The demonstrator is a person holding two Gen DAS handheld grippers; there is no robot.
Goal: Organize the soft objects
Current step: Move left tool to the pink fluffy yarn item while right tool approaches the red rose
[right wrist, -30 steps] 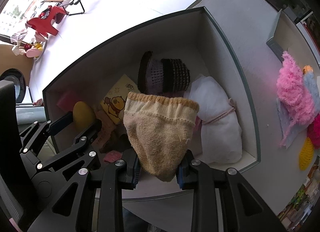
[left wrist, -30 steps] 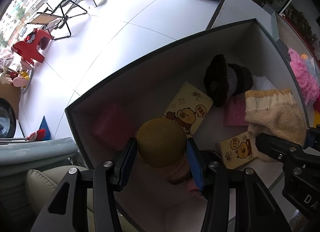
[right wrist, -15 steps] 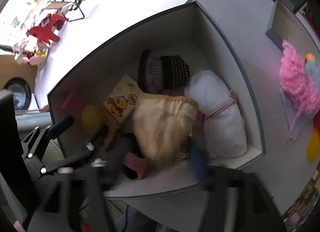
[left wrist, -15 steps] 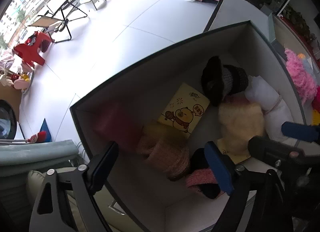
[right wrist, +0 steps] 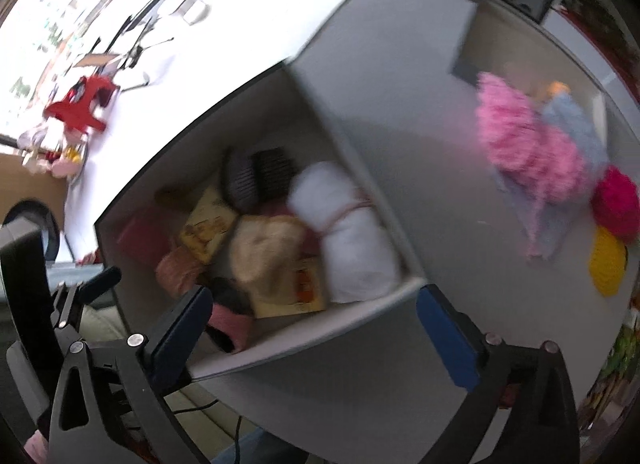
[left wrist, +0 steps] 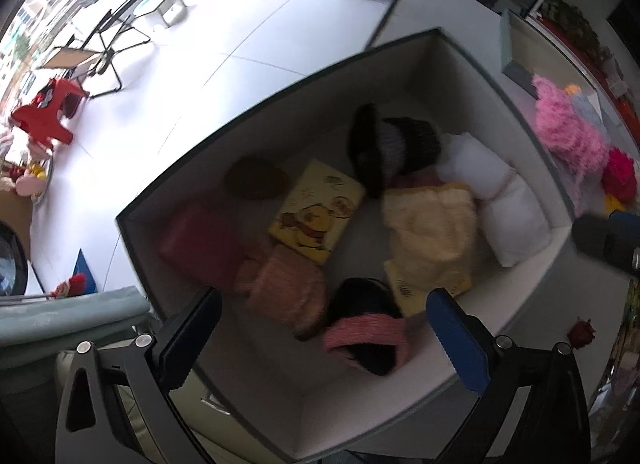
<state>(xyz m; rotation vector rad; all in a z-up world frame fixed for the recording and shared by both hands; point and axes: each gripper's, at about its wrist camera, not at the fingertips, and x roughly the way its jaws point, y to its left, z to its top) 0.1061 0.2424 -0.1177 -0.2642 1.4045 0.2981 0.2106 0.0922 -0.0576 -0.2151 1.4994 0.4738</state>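
A grey box [left wrist: 460, 76] with white inner walls holds several soft things. A dull yellow ball [left wrist: 256, 182] lies at its back. A cream knit hat [left wrist: 432, 236] rests beside a white tied bundle [left wrist: 504, 208]. My left gripper [left wrist: 324, 344] hangs above the box's near side, jaws opening wide, nothing between them. My right gripper [right wrist: 312, 340] is over the box's [right wrist: 340, 316] near rim, jaws also opening and bare. The cream hat [right wrist: 264, 252] lies below and beyond it. The right gripper's finger [left wrist: 608, 240] shows at the left wrist view's right edge.
Also in the box: a dark knit hat [left wrist: 392, 144], a yellow cartoon pack [left wrist: 316, 216], a pink knit piece [left wrist: 284, 288], a black hat with pink band [left wrist: 368, 328]. On the table [right wrist: 400, 124], right of the box, lie pink fluffy yarn [right wrist: 528, 152], a magenta ball [right wrist: 616, 204] and a yellow piece [right wrist: 608, 260].
My left gripper let go of the yellow ball, which now lies at the box's back. My right gripper released the cream hat into the box. Both opened wide and lifted; the right view swung right.
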